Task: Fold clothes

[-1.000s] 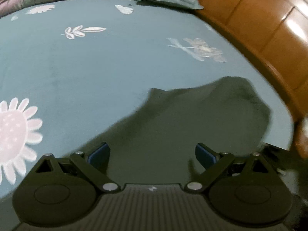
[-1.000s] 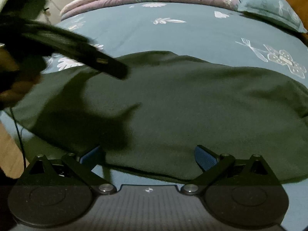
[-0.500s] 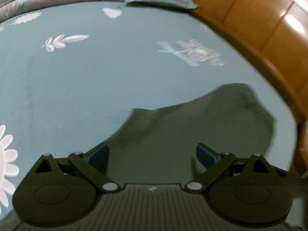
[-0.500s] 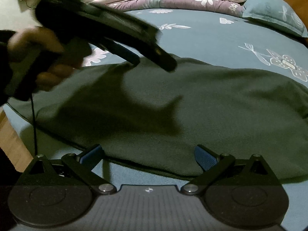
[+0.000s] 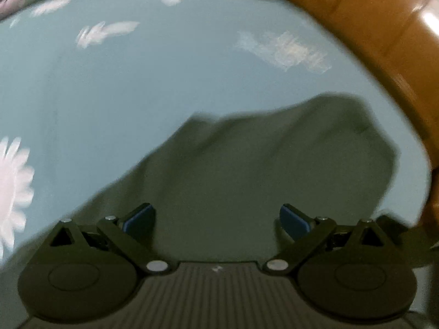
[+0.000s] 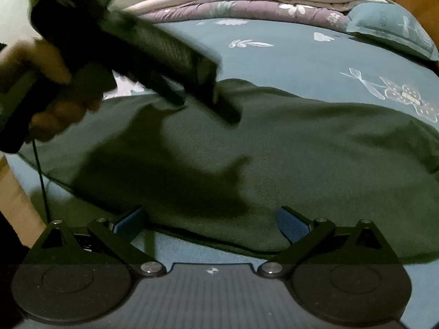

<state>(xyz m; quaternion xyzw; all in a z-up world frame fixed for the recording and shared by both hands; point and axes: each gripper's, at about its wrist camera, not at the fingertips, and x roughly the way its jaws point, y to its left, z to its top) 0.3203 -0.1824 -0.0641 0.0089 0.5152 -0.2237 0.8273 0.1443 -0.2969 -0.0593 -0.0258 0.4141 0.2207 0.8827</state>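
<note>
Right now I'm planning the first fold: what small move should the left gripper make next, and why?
Probably lower the open left gripper onto the dark green garment's far edge and pinch it; it hangs just above that edge, holding nothing, and the garment lies flat.

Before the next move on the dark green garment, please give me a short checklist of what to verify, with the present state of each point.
1. Left gripper open and empty: ok, fingers wide apart, nothing between them.
2. Right gripper open and empty: ok.
3. Dark green garment spread on the bed sheet: ok, it lies mostly flat, with the far end bunched near the wooden bed frame.
4. Right gripper lined up with the near hem: ok, the hem runs across between its fingers.
5. Left gripper touching the cloth: cannot tell, the view is blurred.
6. Nothing lying on the garment: ok, only the left gripper's shadow.
</note>
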